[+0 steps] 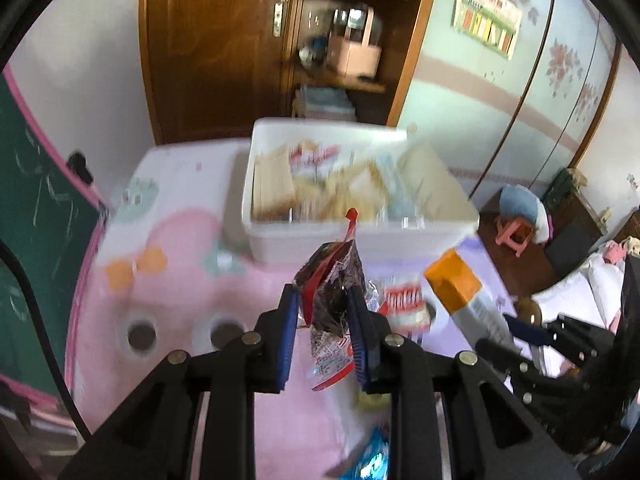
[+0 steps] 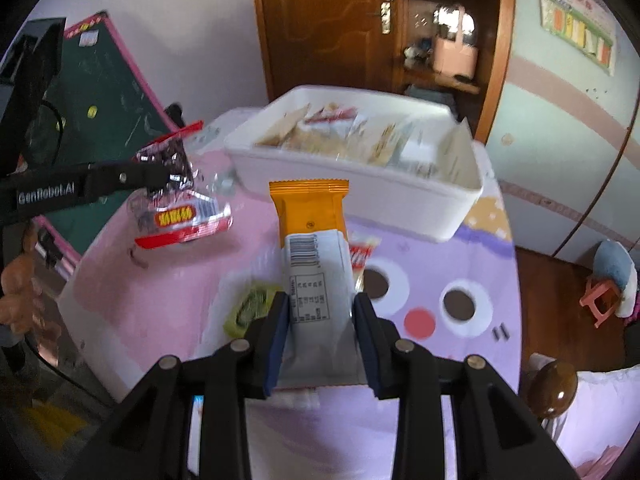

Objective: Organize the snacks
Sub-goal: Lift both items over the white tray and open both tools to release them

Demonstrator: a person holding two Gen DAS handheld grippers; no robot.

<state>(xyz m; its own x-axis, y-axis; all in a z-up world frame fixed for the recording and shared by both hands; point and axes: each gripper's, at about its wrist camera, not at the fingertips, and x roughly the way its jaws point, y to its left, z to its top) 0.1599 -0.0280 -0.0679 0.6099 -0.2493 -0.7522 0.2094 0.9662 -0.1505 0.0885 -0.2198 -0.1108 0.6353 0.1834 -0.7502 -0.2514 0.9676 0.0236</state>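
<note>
Both grippers are loaded: the left gripper (image 1: 326, 312) is clamped tight on a crinkled dark snack packet (image 1: 334, 288) with a red edge, and the right gripper (image 2: 320, 320) has its jaws part-way apart, pressed against the two sides of a white and orange snack bar (image 2: 314, 256). Each package is pinched at its near end and sticks out forward past the fingertips, which looks meant to let it drop free once the jaws let go.

Ahead of both grippers and beyond the held snacks, a white bin (image 1: 360, 240) stands on a pink and lilac cartoon-print table cover (image 1: 180, 280); it is already crowded with pale wrapped snacks, so it is very likely where these two are headed. Seen from the right wrist, the dark packet (image 2: 180, 200) hangs off to the left, clear of the cover, with the left gripper (image 2: 160, 176) reaching in from that side.

Below and near the right gripper, loose items remain on the cover: a small red and white packet (image 2: 362, 254) just right of the bar, and a green swirl-patterned sweet (image 2: 250, 308) in clear wrap to its left. Under the left gripper a blue wrapper (image 1: 374, 460) lies too blurred to identify. Sorting appears well advanced but unfinished.
</note>
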